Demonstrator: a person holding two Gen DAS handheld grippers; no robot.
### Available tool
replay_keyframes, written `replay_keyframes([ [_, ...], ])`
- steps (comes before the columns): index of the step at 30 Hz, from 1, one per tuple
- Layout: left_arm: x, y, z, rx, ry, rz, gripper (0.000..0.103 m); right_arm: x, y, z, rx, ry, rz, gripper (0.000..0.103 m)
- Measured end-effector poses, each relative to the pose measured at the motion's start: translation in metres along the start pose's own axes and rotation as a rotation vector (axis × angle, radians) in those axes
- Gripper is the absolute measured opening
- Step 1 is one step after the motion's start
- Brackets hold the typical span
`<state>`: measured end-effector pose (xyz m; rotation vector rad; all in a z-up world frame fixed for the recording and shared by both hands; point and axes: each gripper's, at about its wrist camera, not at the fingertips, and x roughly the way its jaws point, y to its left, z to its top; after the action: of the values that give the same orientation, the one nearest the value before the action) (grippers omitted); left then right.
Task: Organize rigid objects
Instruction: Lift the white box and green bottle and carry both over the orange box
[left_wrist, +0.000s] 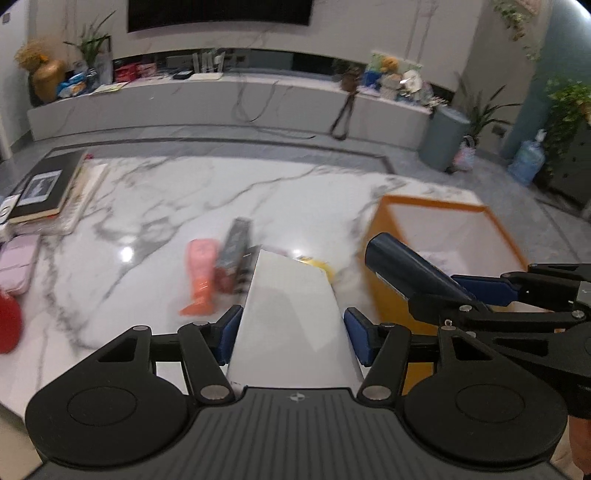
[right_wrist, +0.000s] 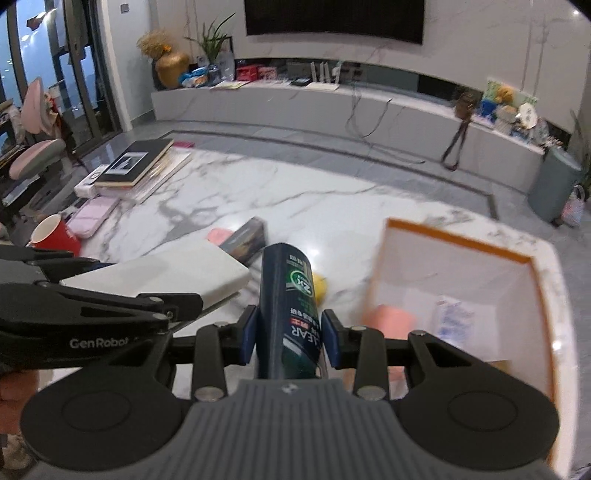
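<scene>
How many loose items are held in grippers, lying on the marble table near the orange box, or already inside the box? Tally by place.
Held: 2, white box, dark blue bottle
On table: 3, pink bottle, dark carton, yellow object
Inside orange box: 2, pink item, white packet
Total: 7

A white marble table with grey veins carries everything. At its left edge lie a stack of books, a pale pink case and a red cup; near the middle sit a pink packet, a dark box touching it, and something yellow. An orange-rimmed box stands on the right side.
</scene>
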<state>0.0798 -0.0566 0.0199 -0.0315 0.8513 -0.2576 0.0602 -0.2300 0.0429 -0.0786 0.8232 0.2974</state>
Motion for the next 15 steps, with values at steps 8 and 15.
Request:
replay_keyframes([
  [8,0.007,-0.060,0.016,0.064,-0.031,-0.139,0.068,-0.029,-0.068,-0.007,0.037,0.041,-0.155,0.034],
  [15,0.032,-0.100,0.013,0.133,0.005,-0.216,0.068,-0.026,-0.107,-0.034,0.086,0.109,-0.216,0.034],
])
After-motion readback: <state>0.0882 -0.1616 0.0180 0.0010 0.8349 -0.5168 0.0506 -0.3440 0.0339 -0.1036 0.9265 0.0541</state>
